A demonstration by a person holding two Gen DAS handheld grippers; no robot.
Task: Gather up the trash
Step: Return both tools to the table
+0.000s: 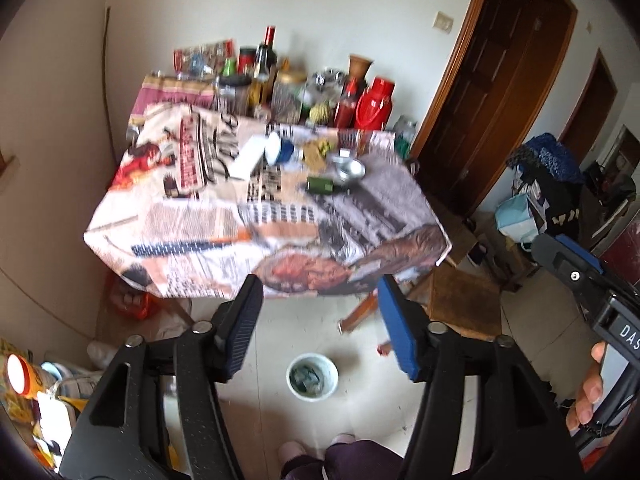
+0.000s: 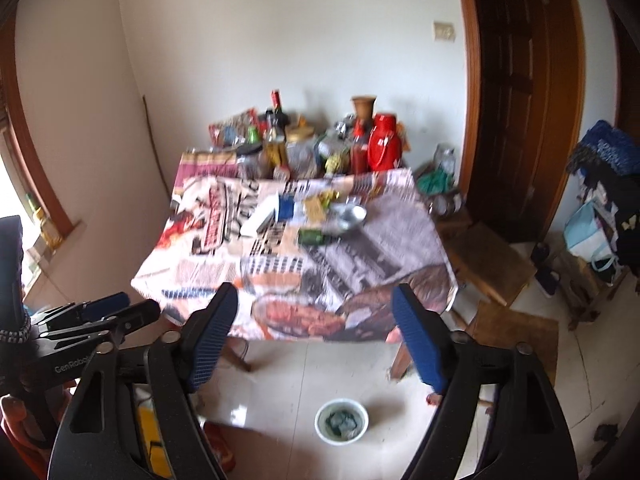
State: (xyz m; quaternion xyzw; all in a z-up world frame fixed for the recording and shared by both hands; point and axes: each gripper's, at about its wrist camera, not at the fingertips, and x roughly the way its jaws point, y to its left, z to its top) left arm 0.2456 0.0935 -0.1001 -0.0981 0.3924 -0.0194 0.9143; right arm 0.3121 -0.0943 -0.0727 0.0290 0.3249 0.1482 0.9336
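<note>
Left gripper (image 1: 320,320) and right gripper (image 2: 316,332) hang with jaws apart and nothing between them above a white bin (image 2: 341,421) of trash on the floor, near the table's (image 2: 224,272) front edge

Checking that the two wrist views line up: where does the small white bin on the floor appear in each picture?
Left wrist view: the white bin sits low, near centre, on the floor between the open fingers.
Right wrist view: the white bin sits low, slightly right of centre, on the floor in front of the table.
Shared landmark: the red thermos at the table's far right end.
</note>
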